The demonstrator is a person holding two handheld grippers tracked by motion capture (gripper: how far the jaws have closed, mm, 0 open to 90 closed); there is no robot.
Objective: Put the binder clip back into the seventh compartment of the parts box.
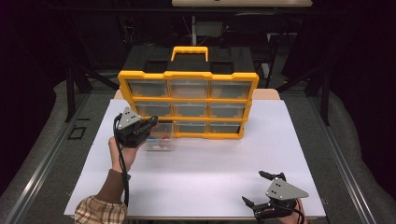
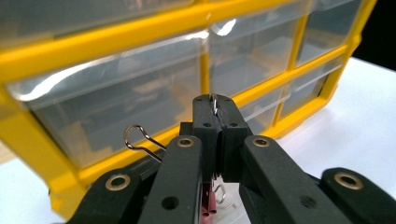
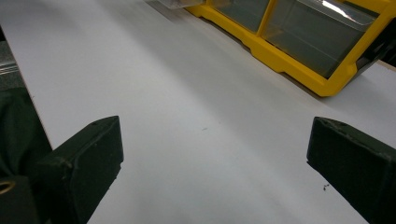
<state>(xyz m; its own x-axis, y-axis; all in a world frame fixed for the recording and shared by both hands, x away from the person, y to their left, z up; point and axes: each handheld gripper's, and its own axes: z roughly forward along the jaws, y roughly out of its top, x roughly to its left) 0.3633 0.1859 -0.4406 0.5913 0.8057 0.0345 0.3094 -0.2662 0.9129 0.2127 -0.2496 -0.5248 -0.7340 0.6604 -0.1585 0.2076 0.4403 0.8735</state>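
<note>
A binder clip (image 2: 214, 105), wire loops showing, sits clamped between the shut jaws of the left gripper (image 1: 150, 125), held raised at the left, just before the yellow drawer organiser (image 1: 188, 103). Right gripper (image 1: 254, 188) rests near-right, jaws wide apart, empty.
</note>
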